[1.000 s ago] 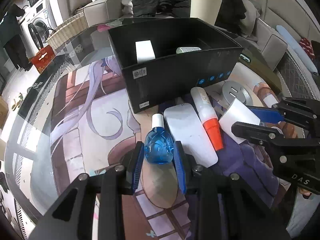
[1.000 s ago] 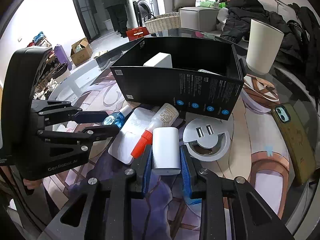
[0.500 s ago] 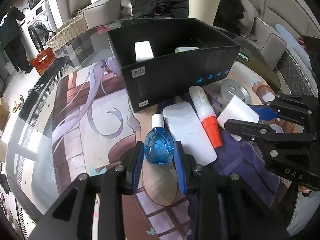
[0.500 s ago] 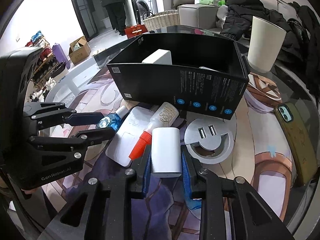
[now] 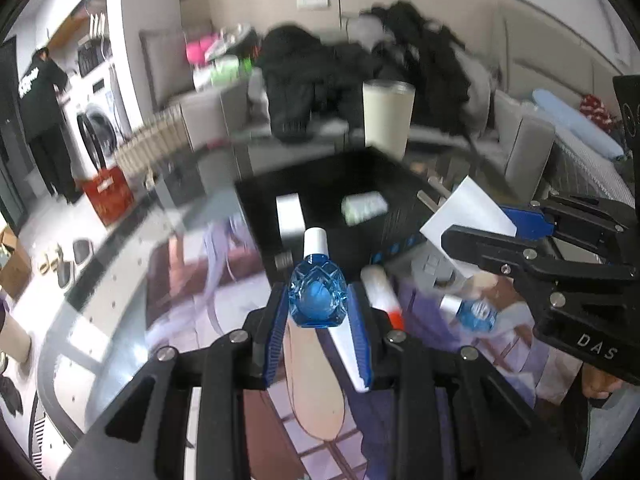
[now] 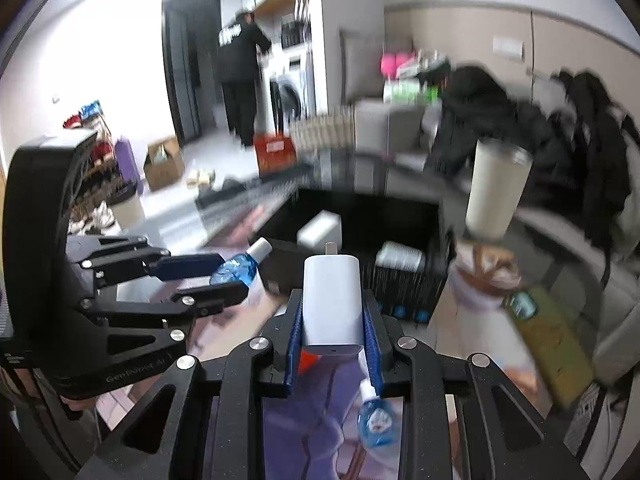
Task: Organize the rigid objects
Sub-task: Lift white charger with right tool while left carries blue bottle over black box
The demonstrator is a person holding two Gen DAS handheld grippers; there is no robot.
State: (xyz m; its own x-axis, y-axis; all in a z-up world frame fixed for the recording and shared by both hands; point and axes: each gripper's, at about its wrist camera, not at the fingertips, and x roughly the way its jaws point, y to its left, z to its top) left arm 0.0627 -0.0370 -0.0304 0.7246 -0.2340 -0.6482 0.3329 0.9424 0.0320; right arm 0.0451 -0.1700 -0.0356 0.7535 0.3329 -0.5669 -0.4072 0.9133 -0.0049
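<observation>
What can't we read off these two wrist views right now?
- Black box contents: two pale items inside, motion blur in both views hides what they are.
- Box labels: smeared, unreadable.
- Table items under the right gripper: white charger and fingers cover them; only an orange tip and a second blue bottle show.
- Left gripper holds the blue bottle; its label is not visible.

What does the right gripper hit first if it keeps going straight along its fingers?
Probably the black box: the right gripper, shut on the white charger, points at its near wall or open top. Motion blur leaves the depth unclear.
</observation>
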